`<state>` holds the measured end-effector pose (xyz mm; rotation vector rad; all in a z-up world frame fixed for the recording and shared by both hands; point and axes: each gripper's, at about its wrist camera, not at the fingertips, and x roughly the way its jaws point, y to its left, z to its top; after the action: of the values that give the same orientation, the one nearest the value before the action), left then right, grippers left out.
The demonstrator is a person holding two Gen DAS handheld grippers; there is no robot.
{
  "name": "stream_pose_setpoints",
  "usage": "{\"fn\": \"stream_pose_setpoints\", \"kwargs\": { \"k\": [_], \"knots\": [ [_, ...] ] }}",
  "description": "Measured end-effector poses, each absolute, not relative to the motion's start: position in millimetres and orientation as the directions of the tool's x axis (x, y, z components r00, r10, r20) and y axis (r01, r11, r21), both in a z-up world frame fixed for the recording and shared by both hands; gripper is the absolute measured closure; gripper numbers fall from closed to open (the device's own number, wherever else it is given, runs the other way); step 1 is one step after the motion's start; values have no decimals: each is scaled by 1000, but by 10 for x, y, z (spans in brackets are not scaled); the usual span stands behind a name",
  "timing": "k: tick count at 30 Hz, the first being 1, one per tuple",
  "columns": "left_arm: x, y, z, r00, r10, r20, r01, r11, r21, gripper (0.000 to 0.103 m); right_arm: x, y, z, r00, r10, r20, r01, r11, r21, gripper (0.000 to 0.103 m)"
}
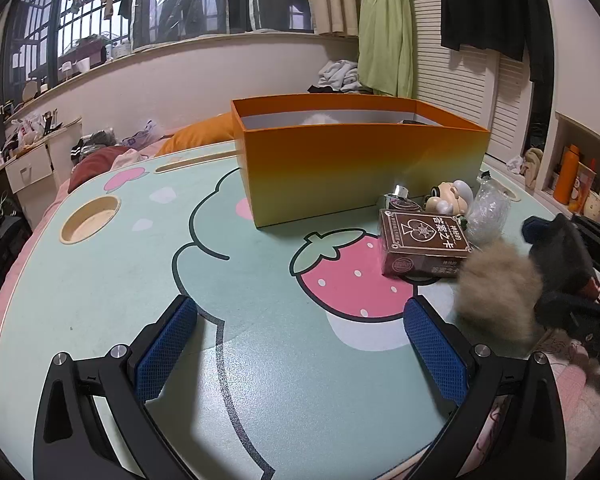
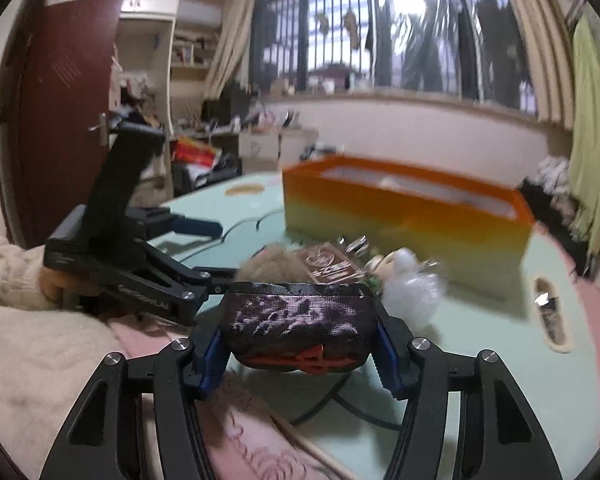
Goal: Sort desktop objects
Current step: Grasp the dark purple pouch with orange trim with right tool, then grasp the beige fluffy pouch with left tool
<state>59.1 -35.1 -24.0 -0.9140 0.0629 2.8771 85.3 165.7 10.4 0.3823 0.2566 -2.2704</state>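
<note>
My right gripper (image 2: 300, 332) is shut on a dark pouch (image 2: 298, 326) with pale and red print, held above the table's near edge. It shows in the left wrist view (image 1: 556, 256) at the far right. My left gripper (image 1: 300, 320) is open and empty, low over the strawberry-print table (image 1: 140, 280); it shows in the right wrist view (image 2: 204, 256). An orange box (image 1: 360, 160) stands open at the back (image 2: 408, 216). Before it lie a brown card box (image 1: 424, 242), a fluffy tan ball (image 1: 496, 296), a small figurine (image 1: 452, 196), a clear plastic bag (image 1: 488, 208) and a silver-capped bottle (image 1: 398, 196).
A round cup recess (image 1: 90, 218) sits at the table's left, a slot (image 2: 550, 312) at its right edge. Pink bedding (image 2: 252, 436) lies below the table. A desk (image 1: 28, 164) stands left, shelves (image 1: 576, 176) right.
</note>
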Motion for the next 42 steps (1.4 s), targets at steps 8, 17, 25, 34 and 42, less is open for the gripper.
{"fn": "stream_pose_setpoints", "kwargs": {
  "k": [8,17,25,34,42],
  "knots": [
    [590,-354,-237,-810,106,-577,-131,-991,2,0,734,1878,99,-719,-621,-312,650,-760,18,43],
    [592,-356,-238,-810,106,-577,-131,-991,2,0,718,2176,138,-787,-572,-233,562,-819,114,43],
    [594,-358,-238,-810,106,-576,-131,-991,2,0,530,2259,121,-785,-546,-293,520,-838,168,43],
    [605,-362,-235,-814,109,-571,-134,-991,1,0,671,1988,111,-688,-641,-341,661,-747,72,43],
    [956,48,-16,-870,239,-431,-332,-930,156,1,454,2120,51,-718,-579,-387,575,-806,140,43]
  ]
}}
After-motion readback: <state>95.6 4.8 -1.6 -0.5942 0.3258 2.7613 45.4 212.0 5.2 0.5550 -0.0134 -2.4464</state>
